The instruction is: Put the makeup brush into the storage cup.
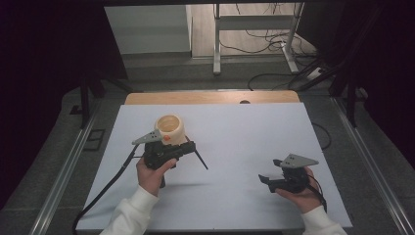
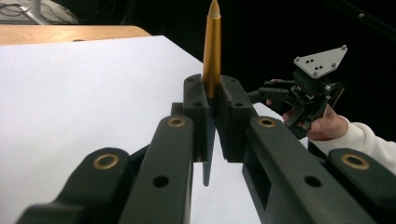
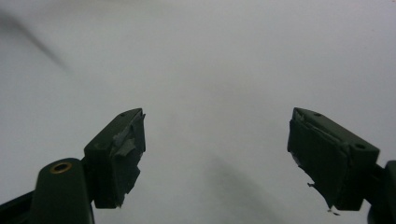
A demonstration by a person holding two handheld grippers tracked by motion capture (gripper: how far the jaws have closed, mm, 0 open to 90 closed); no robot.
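High view. The left gripper (image 1: 192, 147) is held level above the white counter (image 1: 244, 127), just in front of a cream cup (image 1: 170, 128) that stands upright near the counter's left centre. A thin dark rod — the pen (image 1: 201, 159) — slants down and to the right from the jaws toward the counter surface. The right gripper (image 1: 266, 180) rests in the person's right hand (image 1: 298, 192) near the front right of the counter, well apart from the pen and the cup, its tips pointing left.

Left gripper view. The jaws are pressed together on the pen (image 2: 212, 51), pinching its gold barrel near mid-length; the pointed end rises above the pads and a dark portion hangs below them. Farther off, at right, the right gripper (image 2: 261, 95) faces this way with nothing between its tips.

Right gripper view. The two pads (image 3: 122, 154) stand spread wide over bare white counter (image 3: 210, 70), holding nothing; a blurred dark streak at upper left may be the pen's shadow, though that cannot be told for certain.

Reading of the step. The pen is secured in the left grip and lifted clear; the cup, judged from its place just behind the gripper, is the likely receptacle. The next move would call for tilting the pen toward upright and carrying it over the cup's rim — or for bringing the spread right jaws across to take its free end. Which of the two is intended cannot be settled here.
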